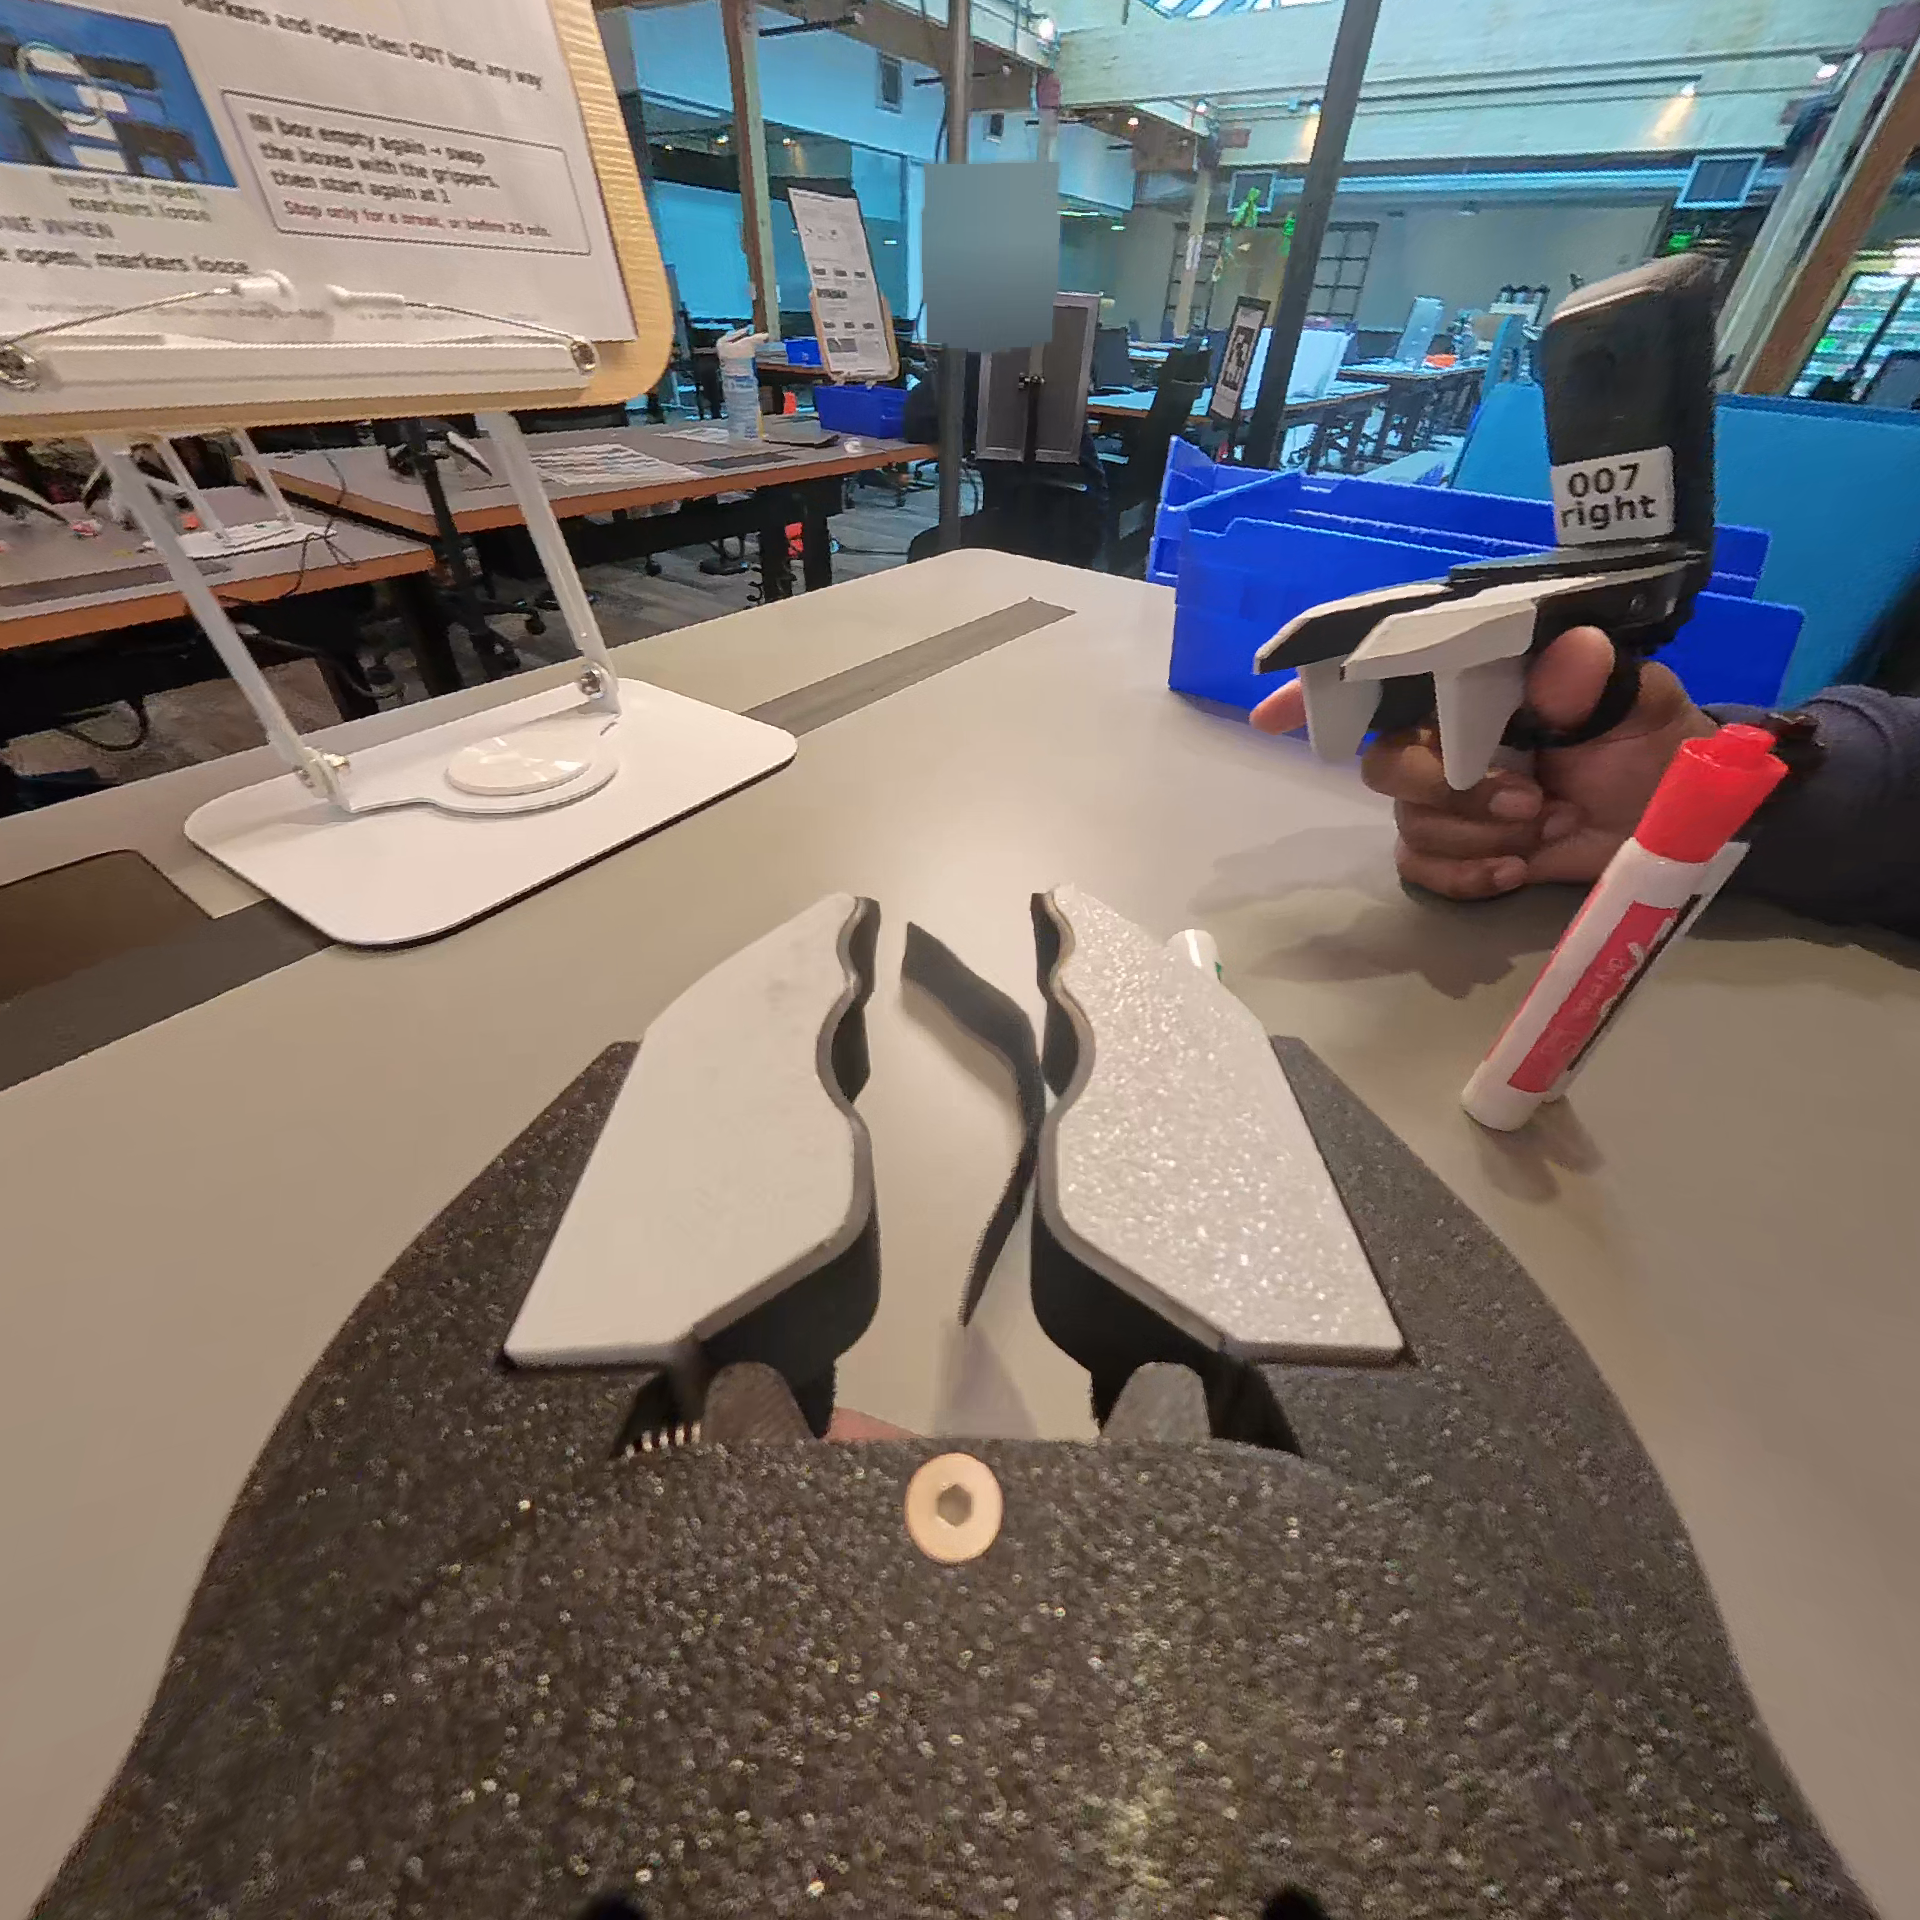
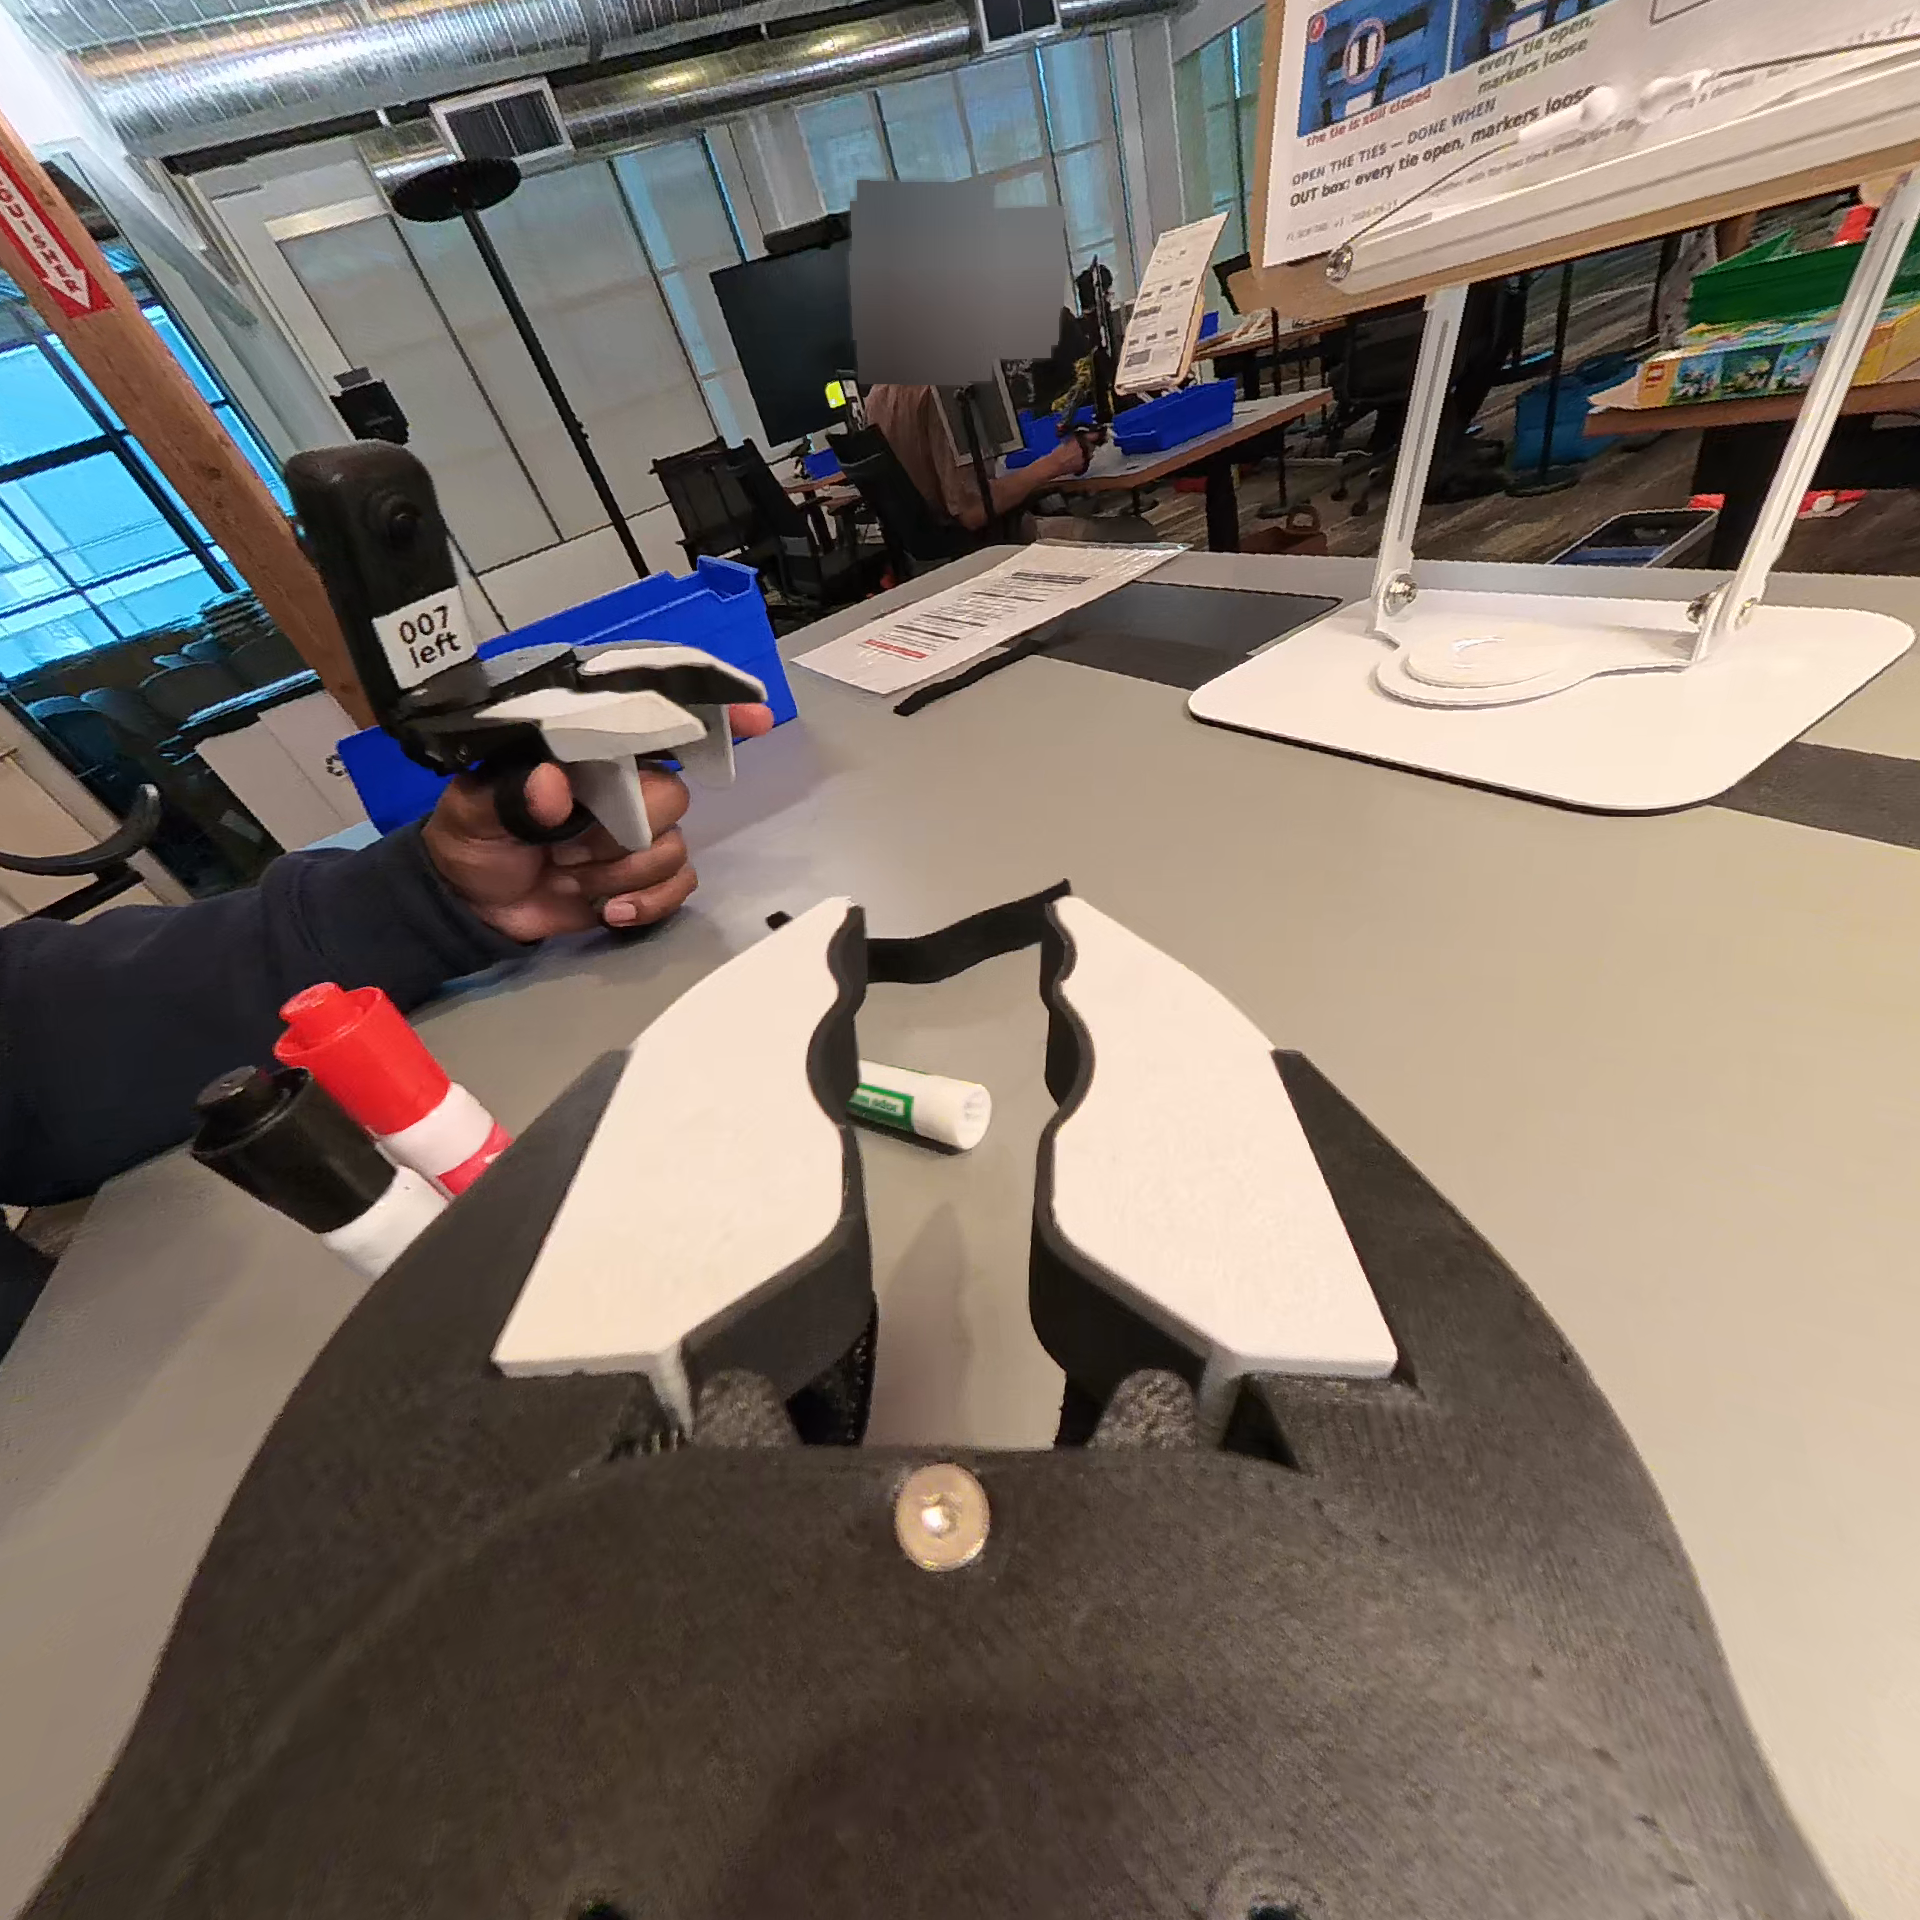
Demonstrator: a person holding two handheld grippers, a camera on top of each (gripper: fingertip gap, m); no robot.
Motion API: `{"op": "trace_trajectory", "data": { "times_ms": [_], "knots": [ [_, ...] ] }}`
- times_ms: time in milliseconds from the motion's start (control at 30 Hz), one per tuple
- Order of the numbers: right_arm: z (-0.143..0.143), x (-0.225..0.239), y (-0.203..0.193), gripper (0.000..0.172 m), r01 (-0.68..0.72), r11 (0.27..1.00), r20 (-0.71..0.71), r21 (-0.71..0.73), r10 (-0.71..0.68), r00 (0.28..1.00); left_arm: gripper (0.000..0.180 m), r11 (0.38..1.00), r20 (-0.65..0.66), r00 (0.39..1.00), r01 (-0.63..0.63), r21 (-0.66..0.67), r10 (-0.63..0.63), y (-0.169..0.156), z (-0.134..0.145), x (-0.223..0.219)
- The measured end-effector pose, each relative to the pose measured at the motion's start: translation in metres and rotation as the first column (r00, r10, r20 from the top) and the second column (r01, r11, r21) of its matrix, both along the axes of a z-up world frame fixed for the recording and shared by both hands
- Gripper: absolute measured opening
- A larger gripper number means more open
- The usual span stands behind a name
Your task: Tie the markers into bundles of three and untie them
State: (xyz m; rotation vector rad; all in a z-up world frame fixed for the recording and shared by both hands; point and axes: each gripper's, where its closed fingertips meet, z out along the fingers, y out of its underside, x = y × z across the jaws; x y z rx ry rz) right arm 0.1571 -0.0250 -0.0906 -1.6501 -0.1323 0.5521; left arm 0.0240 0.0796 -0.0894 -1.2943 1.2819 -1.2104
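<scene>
**Three markers and one soft strap, waiting on the tabletop**

Big grey tabletop (image 1: 935, 727) first, wide and flat. At the back, a white stand (image 1: 499, 831) with a paper sheet on it. Off to the side, blue bins (image 1: 1351, 582).

Next, the left tongs (image 1: 956, 914): partly open, with nothing held. Up off the tabletop, in a hand resting on it. Same for the right tongs (image 2: 951, 914): partly open, with nothing pinched between the pads.

Then the markers. Red marker (image 1: 1621, 935) and black marker (image 2: 301, 1153) side by side and touching, near the sleeve. Third one, the green marker (image 2: 920, 1114), lying flat on its own, seen through the gap of the right tongs but not touched by them. No bundle yet, so most likely right at the start of tying.

Smallest of all, the black strap (image 2: 956, 945): thin and wavy, loose on the tabletop just past the tips of the right tongs.

How to handle them, as a best guess:
- Markers: light, hard and smooth. Round too, so likely to roll away. Best pinched across the middle of the white part, not at the cap.
- Strap: soft and floppy, very light. Likely to bend and slip. Best pinched near one end, where a wave lifts off the tabletop.
</scene>
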Motion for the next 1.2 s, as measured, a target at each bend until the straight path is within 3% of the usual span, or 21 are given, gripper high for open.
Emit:
{"op": "trace_trajectory", "data": {
  "times_ms": [200,333,467,633,900,1200],
  "knots": [
    [0.003,-0.011,-0.011,0.035,-0.153,0.988,-0.026,-0.005,0.153,0.988,0.030,0.994,0.032,0.994,0.106,0.023,-0.106,-0.027,0.011,0.002],
    [0.015,-0.020,-0.030,0.040,-0.317,0.948,-0.082,0.027,0.319,0.944,0.030,0.966,0.041,0.966,0.253,0.049,-0.255,-0.062,0.020,0.000],
    [0.007,-0.038,-0.046,0.050,-0.409,0.912,0.019,-0.025,0.410,0.912,0.032,0.920,-0.050,0.926,0.377,0.108,-0.374,-0.101,0.007,0.003],
    [-0.008,-0.064,-0.070,0.057,-0.537,0.834,0.147,-0.130,0.552,0.821,0.034,0.870,-0.126,0.875,0.480,0.109,-0.467,-0.144,-0.012,0.010],
    [-0.047,-0.075,-0.078,0.052,-0.537,0.791,0.268,-0.294,0.607,0.748,0.034,0.874,-0.284,0.861,0.470,0.125,-0.422,-0.165,-0.041,0.022],
    [-0.049,-0.079,-0.081,0.051,-0.541,0.788,0.282,-0.293,0.612,0.739,0.037,0.859,-0.345,0.836,0.493,0.135,-0.426,-0.169,-0.050,0.023]
  ]
}}
